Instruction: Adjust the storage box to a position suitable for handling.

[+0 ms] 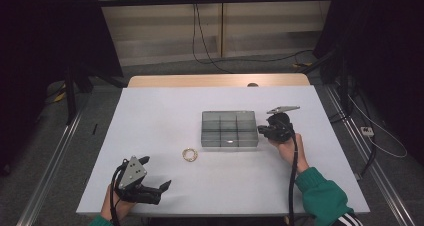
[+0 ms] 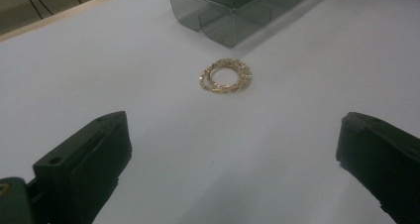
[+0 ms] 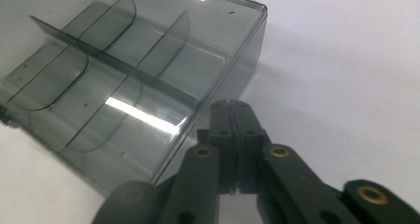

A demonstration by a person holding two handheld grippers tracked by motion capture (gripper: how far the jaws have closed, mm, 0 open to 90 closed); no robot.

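Note:
Two or so thin gold bangles (image 1: 189, 154) lie stacked flat on the white table (image 1: 160, 111), left of a smoky clear compartment box (image 1: 229, 128) with its lid off or open. My left gripper (image 1: 157, 172) rests near the front left edge, jaws wide open and nothing between them. In the left gripper view the bangles (image 2: 226, 75) lie ahead of the open gripper (image 2: 233, 135), the box (image 2: 233, 21) beyond. My right gripper (image 1: 260, 130) is at the box's right end, jaws pressed together. In the right gripper view its tips (image 3: 230, 107) sit just outside the box wall (image 3: 247, 60).
The box compartments (image 3: 114, 85) look empty apart from glare. A wooden strip (image 1: 215, 80) runs along the table's far edge. Black cables (image 1: 210, 56) lie on the floor behind. A green sleeve (image 1: 322, 196) enters at the front right.

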